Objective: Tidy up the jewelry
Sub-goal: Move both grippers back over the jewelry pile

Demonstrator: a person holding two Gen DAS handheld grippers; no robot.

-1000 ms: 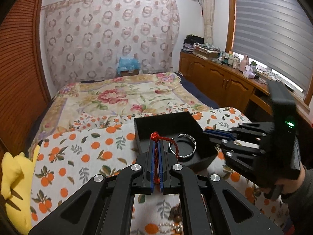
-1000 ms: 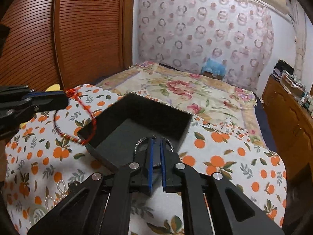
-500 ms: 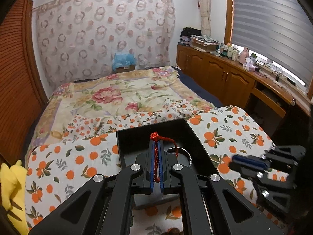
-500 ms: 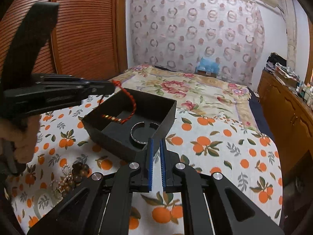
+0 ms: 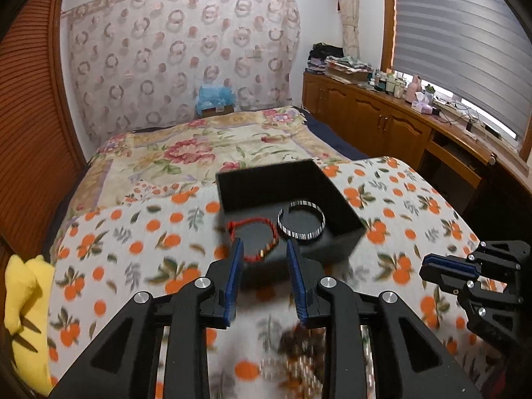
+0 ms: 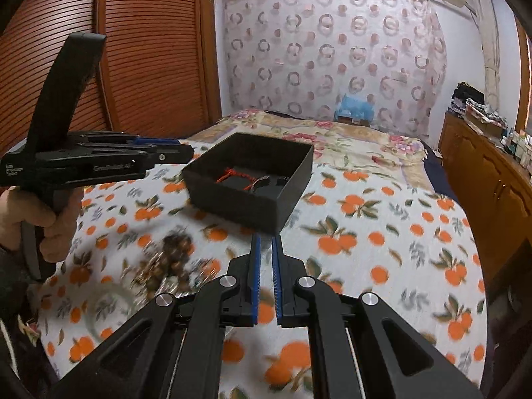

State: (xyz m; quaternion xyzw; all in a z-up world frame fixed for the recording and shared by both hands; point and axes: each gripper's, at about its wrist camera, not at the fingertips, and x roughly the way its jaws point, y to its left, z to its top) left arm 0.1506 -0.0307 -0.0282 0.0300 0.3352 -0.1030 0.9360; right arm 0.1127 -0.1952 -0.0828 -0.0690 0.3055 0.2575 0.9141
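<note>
Left gripper (image 5: 262, 247): black frame, blue-lined fingers (image 5: 232, 276) spread wide apart, nothing between them; pointed forward and slightly downward. In the right wrist view it sits at the left edge, roughly level, held by a bare hand (image 6: 55, 219) wrapped around its handle, dark sleeve at the wrist.

Right gripper (image 6: 265, 242): black frame, blue-lined fingers (image 6: 254, 276) nearly parallel with a narrow gap, nothing held. In the left wrist view it shows at the lower right, tips pointing left.
</note>
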